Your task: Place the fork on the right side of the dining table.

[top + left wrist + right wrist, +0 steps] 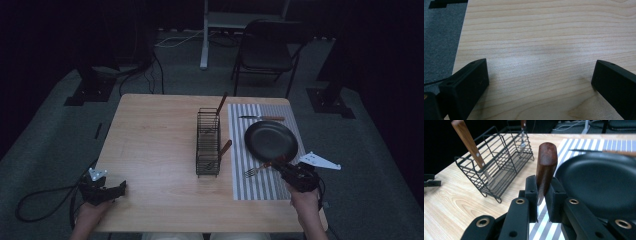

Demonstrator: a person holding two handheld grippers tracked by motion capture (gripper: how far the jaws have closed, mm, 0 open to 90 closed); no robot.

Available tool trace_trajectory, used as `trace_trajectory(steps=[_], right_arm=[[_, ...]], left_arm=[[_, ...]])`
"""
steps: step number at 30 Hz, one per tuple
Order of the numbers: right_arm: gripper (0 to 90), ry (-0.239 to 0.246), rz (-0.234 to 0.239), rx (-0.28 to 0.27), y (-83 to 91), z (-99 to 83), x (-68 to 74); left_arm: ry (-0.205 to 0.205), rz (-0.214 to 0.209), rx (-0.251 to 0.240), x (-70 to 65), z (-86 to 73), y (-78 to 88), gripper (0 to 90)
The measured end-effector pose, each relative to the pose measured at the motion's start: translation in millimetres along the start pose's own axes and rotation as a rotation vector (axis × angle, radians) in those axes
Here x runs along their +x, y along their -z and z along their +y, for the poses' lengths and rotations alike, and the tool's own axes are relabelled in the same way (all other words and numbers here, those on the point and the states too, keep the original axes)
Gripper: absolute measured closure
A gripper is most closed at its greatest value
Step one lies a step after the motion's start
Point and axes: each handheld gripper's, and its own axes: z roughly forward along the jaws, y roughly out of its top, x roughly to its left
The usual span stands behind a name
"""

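Pinching fork [261, 167] by its wooden handle, right gripper [289, 170]; lower flat onto striped placemat [250, 186] beside black plate [271, 140]. Left gripper [121, 187] spread, idle.

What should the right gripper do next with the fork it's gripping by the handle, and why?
Probably lower it the last bit and open. The right gripper is shut on the fork by its wooden handle, tines pointing left over the striped placemat, just beside the black plate. A knife already lies beyond the plate, so this looks like the fork's spot. The left gripper rests open.
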Motion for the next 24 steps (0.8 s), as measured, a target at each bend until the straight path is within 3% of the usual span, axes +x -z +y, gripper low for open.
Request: trace_trajectory(steps=[4, 11, 18, 24], right_arm=[[81.2, -0.022, -0.008, 0.016, -0.1, -13.8, 0.2], [80.6, -0.055, 0.002, 0.015, 4.5, -20.5, -5.5], [70.2, -0.059, -0.040, 0.018, 6.3, -23.2, -17.8], [68.3, -0.075, -0.067, 0.021, 10.6, -29.2, -34.4]], left_arm=[[0.000, 0.000, 0.000, 0.0, 0.0, 0.0, 1.6], [0.002, 0.000, -0.001, -0.1, 0.0, 0.0, 1.6], [0.002, 0.000, -0.001, -0.1, 0.0, -0.1, 1.6], [0.002, 0.000, -0.001, -0.2, 0.0, -0.1, 1.6]])
